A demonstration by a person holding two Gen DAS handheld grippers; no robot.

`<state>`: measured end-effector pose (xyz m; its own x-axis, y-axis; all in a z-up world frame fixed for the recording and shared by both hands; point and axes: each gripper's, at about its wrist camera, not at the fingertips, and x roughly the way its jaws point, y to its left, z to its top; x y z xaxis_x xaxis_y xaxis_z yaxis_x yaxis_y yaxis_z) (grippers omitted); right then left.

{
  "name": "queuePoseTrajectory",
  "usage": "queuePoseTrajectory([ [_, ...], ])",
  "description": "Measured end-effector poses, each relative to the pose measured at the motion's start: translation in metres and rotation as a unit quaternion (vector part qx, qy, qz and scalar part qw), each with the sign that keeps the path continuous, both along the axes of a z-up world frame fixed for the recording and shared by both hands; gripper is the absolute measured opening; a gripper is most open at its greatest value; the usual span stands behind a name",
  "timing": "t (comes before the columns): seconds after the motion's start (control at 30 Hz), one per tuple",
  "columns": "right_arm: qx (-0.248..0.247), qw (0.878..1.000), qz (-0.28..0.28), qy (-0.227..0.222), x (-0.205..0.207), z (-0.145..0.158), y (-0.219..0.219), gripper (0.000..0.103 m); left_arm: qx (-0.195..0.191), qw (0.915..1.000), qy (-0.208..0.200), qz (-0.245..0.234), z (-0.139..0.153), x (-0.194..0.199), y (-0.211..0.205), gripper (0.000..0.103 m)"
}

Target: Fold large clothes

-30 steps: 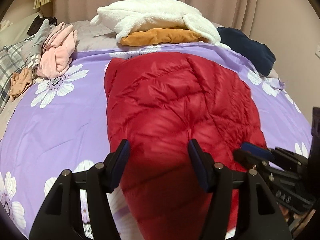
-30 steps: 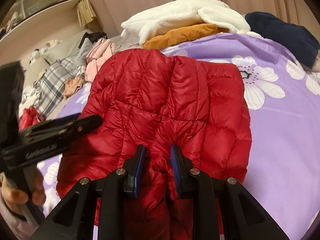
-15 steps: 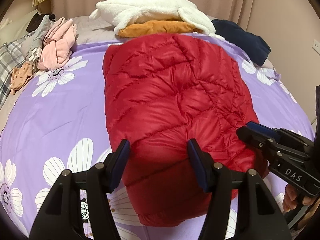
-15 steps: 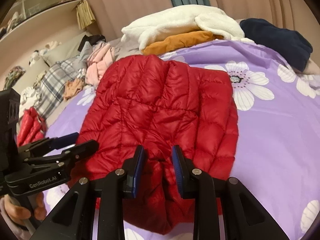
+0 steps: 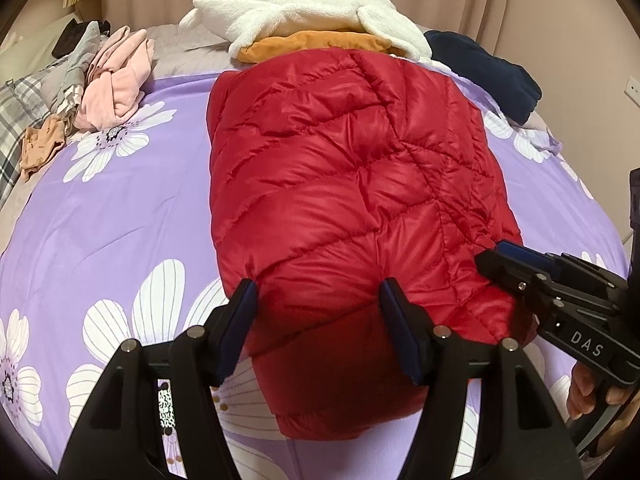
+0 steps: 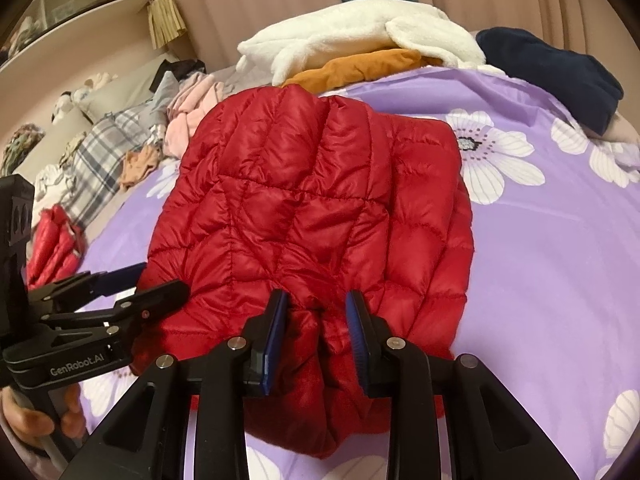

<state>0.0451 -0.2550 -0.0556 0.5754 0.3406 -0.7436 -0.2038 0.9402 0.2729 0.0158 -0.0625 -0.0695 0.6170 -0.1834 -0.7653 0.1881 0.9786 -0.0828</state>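
1. Fingers of the left tool stand wide and are opening; the near end of the red down jacket bulges between them, and whether the pads press it cannot be told.
2. Right tool has its jaws narrowly apart, with a bunched fold of the jacket between the blue pads, which seem to pinch it loosely.
3. Jacket lies folded lengthwise on the purple flowered bedspread, near the bed's middle, its far end touching the orange garment.
4. White fleece sits on the orange one at the far edge; a pink garment lies at the far left, a navy garment at the far right.
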Motion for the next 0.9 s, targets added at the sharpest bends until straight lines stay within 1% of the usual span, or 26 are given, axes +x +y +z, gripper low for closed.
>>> queuePoseTrajectory([
  [0.17, -0.005, 1.000, 0.003, 0.003, -0.0034, -0.0019, -0.0028, 0.030, 0.002, 1.0000, 0.002, 0.002, -0.0040, -0.0025, -0.0015, 0.065],
  [0.33, 0.000, 1.000, -0.001, 0.008, -0.0034, -0.0045, -0.0036, 0.032, 0.003, 1.0000, 0.002, 0.000, -0.0053, -0.0013, -0.0004, 0.066],
  [0.47, -0.001, 1.000, 0.001, 0.008, -0.0037, -0.0059, -0.0032, 0.032, 0.002, 1.0000, 0.005, 0.002, -0.0086, -0.0002, 0.0007, 0.069],
  [0.9, 0.000, 1.000, 0.000, 0.019, -0.0053, -0.0074, -0.0054, 0.035, 0.002, 1.0000, 0.007, 0.001, -0.0104, -0.0054, 0.0008, 0.069],
])
